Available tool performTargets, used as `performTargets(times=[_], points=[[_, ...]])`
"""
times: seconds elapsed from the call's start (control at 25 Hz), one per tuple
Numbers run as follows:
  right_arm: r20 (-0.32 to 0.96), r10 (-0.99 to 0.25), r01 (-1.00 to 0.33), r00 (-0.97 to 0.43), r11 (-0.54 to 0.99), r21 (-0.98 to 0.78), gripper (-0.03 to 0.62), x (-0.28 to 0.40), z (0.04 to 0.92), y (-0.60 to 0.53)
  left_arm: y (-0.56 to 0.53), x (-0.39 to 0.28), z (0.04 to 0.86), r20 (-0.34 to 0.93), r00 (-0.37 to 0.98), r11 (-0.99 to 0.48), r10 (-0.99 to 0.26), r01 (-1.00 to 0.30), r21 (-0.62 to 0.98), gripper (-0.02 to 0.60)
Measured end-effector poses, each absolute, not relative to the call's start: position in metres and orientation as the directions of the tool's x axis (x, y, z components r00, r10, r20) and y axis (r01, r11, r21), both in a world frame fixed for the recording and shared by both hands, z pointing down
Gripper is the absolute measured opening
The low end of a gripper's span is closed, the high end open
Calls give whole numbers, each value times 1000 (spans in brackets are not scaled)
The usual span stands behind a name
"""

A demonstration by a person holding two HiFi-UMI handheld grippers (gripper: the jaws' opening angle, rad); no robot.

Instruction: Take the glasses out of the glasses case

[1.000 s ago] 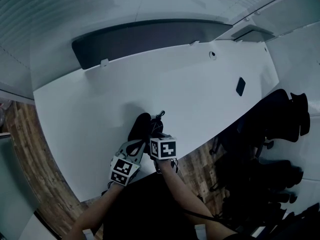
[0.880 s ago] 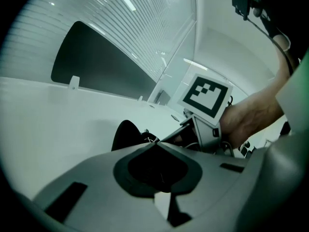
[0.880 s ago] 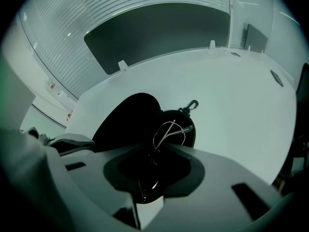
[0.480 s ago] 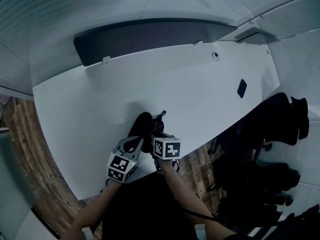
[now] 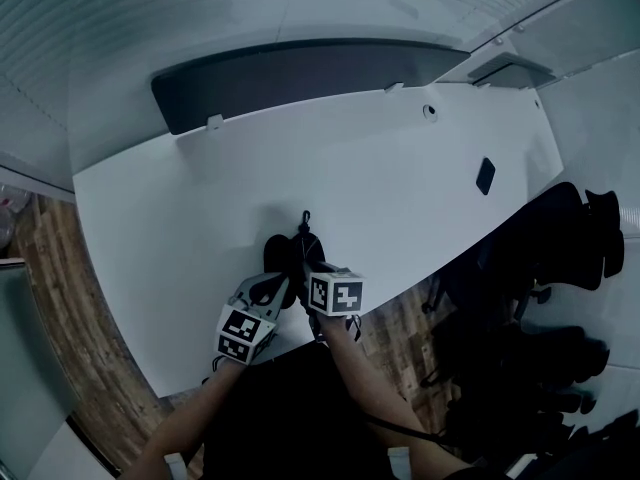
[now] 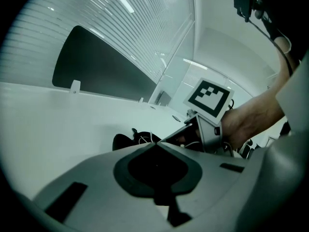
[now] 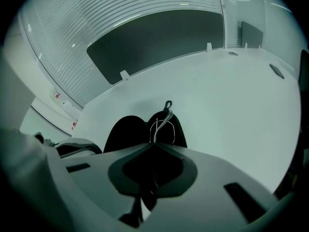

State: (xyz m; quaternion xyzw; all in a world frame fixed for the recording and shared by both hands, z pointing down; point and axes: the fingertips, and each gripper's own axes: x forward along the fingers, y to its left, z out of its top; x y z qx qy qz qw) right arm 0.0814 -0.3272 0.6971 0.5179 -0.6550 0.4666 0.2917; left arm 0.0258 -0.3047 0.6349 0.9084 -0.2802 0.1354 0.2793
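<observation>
Left tongs (image 6: 154, 144) are pressed together with nothing that we can see between them. The glasses case (image 7: 124, 132) lies just ahead of their tip and shows as two dark halves. To the right, our right tongs (image 7: 154, 144) pinch a thin wire part of the glasses (image 7: 163, 121). These sit in the case's right half, with one temple tip poking up beyond.

We judge two risks. The wire may bend or slip from so narrow a grip. The case, which nothing seems to hold down, may rise with the frame and drag back toward us. That matters because the desk (image 5: 400, 188) ends right behind the tongs, with floor (image 5: 400, 328) below.

Ahead lies broad bare desktop. Far to the right sits a small dark object (image 5: 484, 175), well apart.
</observation>
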Motion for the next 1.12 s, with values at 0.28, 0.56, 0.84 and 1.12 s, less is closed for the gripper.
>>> performTargets(times=[0.28,0.56,0.84,1.12], points=[[846,-427,-943,-320,62,-326,15,79,687,-325,-302,23,630,403,797,-688,-450,-597,413,11],[820,-460,-936,-339,76,-344,15,75,674,-329,-299,26,626,399,801,-701,-447,-590,399,11],[795,-490,-929,-359,103,-356,15,69,662,-325,-295,21,622,403,793,-699,-457,-600,389,11],[753,-526,-913,-395,134,-386,15,64,644,-321,-289,22,618,400,793,-702,-460,-600,384,11]])
